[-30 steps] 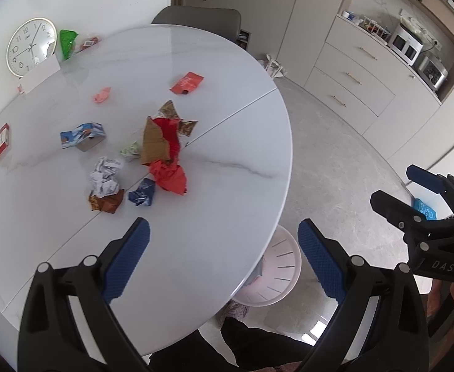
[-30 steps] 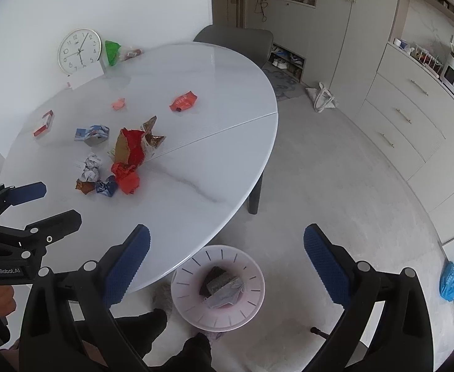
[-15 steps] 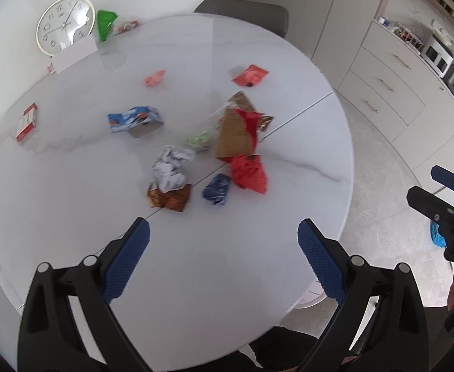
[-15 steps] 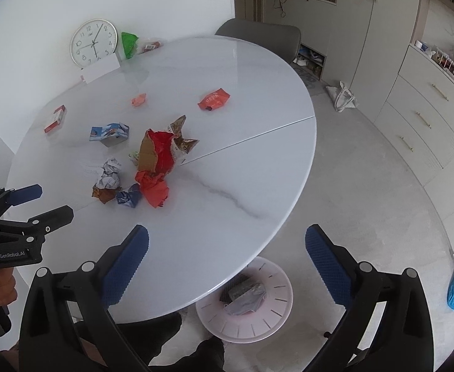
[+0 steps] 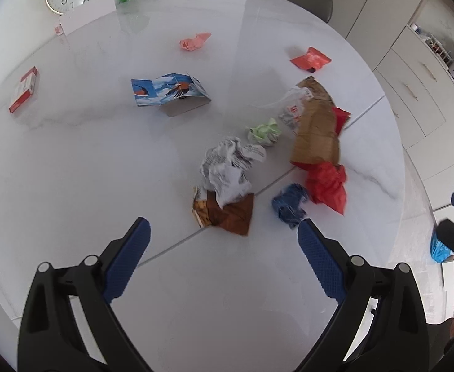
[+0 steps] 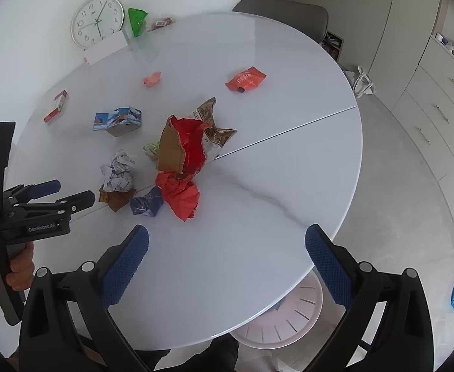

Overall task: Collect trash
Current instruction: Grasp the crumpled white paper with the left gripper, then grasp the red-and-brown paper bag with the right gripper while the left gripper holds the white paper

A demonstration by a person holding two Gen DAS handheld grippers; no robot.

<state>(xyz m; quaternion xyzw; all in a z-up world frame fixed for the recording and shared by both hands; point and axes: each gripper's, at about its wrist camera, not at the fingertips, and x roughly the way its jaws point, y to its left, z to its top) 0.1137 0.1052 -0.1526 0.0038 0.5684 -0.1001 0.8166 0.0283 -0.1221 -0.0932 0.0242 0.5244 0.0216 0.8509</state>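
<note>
On glossy white marble table [image 5: 72, 161], crumpled paper [image 5: 230, 167] beside torn cardboard [image 5: 315, 136].

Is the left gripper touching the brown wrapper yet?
Apart. In the left wrist view the open left gripper hangs short of the brown wrapper, bare table beneath its fingertips.

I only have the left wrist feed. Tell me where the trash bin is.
Observer: The pink bin stands on the floor under the table's near edge. The tabletop hides part of it.
Operator: Report the right gripper.
Observer: The right gripper is open and empty, over that near edge, with the bin just beyond its right finger.
Operator: Describe my left gripper from outside.
Observer: The left gripper is open and empty, its tips just short of the brown wrapper.
</note>
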